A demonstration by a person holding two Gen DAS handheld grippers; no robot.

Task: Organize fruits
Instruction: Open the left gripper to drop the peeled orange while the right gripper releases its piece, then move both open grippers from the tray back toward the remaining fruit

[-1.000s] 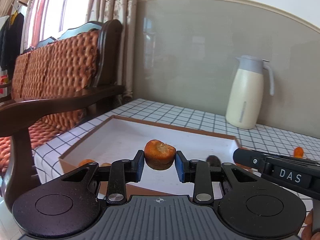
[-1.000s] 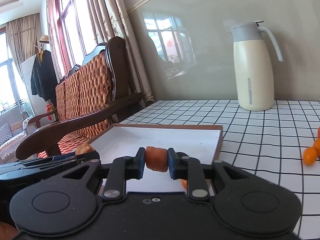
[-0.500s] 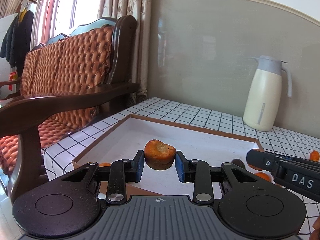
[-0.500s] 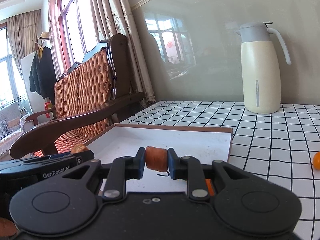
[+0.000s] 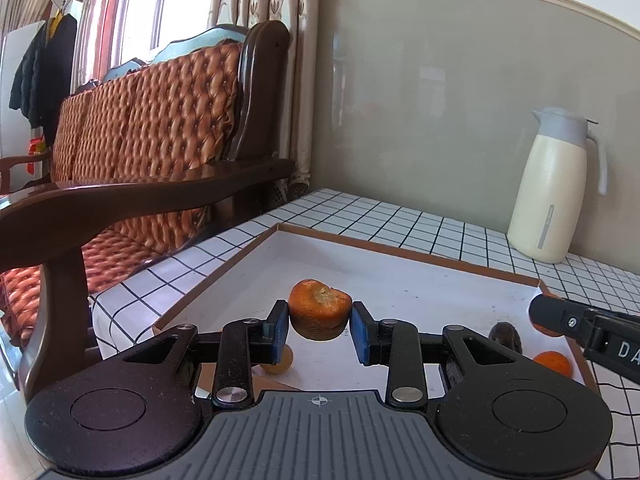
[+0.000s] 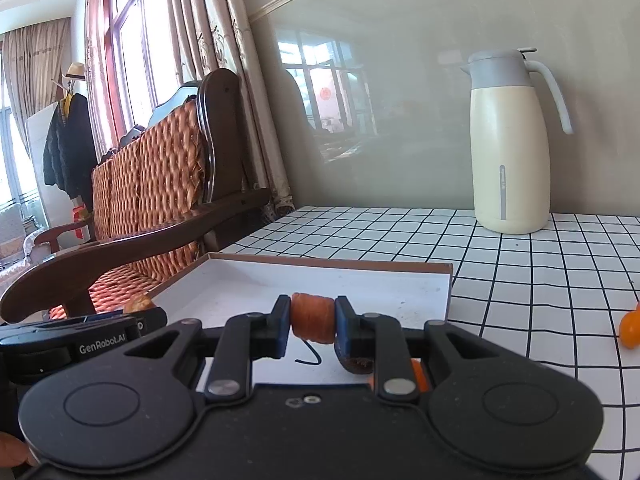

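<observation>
My left gripper (image 5: 319, 330) is shut on a squashed orange fruit (image 5: 319, 307), held above the near part of a shallow white tray (image 5: 400, 280) with a brown rim. My right gripper (image 6: 313, 328) is shut on a smaller ridged orange fruit (image 6: 313, 316), over the same tray (image 6: 360, 284). On the tray floor lie a dark fruit (image 5: 506, 336), an orange one (image 5: 554, 362) at the right corner and a yellowish one (image 5: 280, 362) under my left fingers. The right gripper's tip (image 5: 560, 318) shows at the right edge of the left wrist view.
A cream thermos jug (image 6: 510, 144) stands at the back of the checked tabletop (image 6: 540, 280). Loose orange fruit (image 6: 630, 330) lies on the table right of the tray. A wooden sofa with a padded orange back (image 5: 152, 120) stands close to the table's left edge.
The left gripper has moved left over the tray with its fruit, so the jug and the right gripper's tip sit further right in its view. The right gripper has barely shifted.
</observation>
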